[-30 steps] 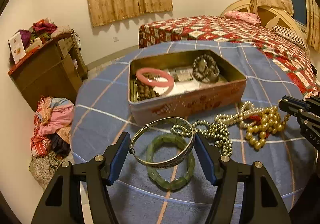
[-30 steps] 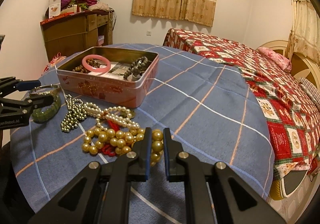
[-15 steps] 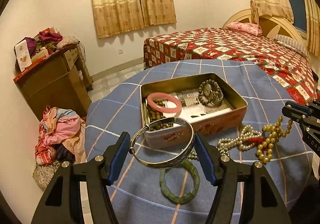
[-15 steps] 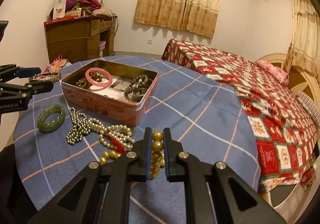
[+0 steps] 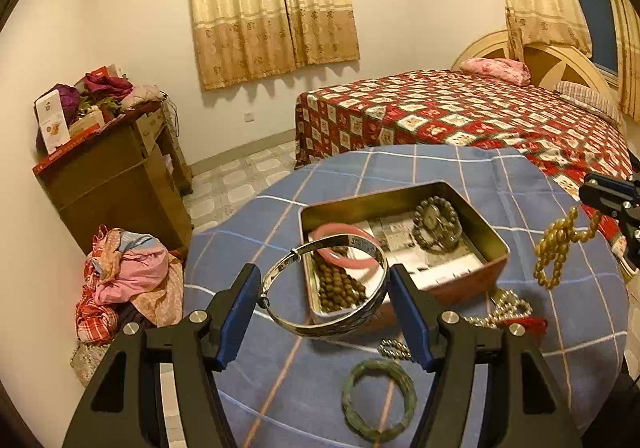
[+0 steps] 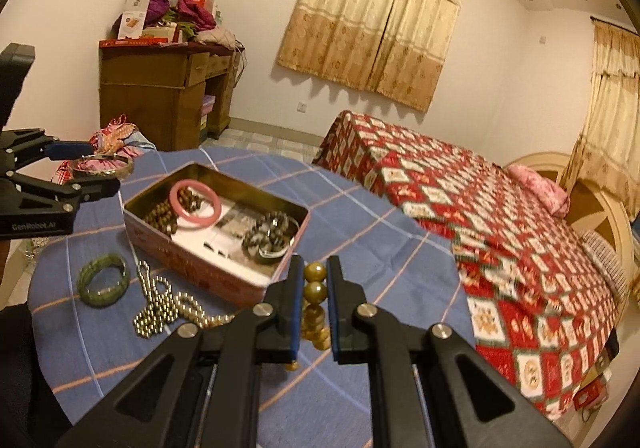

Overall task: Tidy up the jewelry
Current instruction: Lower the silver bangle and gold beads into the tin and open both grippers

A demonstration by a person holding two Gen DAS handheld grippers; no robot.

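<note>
Left wrist view: left gripper pinches a silver bangle by its sides, lifted above the table. At 12 o'clock sits the tin; at 6 o'clock a green bracelet.

Right wrist view: right gripper is pressed on a gold bead strand, dangling. Tin at 11 o'clock, pink bangle inside.

Each hand-held gripper is black, angular plastic with triangular cut-outs, silver screws at the joints, blue pads lining the fingers, and "GenRobot.AI" lettering.
</note>
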